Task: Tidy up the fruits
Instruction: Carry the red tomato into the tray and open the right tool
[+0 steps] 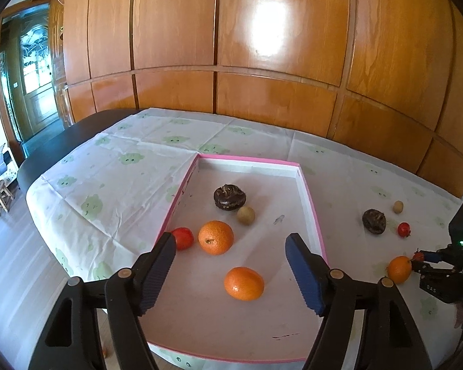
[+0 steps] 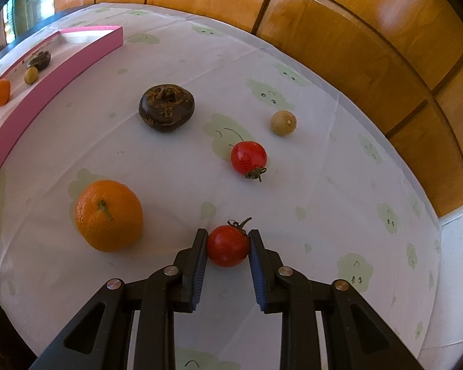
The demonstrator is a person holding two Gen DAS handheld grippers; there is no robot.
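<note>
The right gripper has its fingers pinching a red tomato that rests on the table. Just left of them lies an orange, with bare cloth between. Beyond the fingertips sit a second tomato, a dark round fruit and a small tan fruit, well apart.

The left gripper hangs over the pink-rimmed tray, its fingers spread with nothing between them. Ahead of them an orange lies nearest, then another orange. The tray's far end is open floor up to its wall.
</note>
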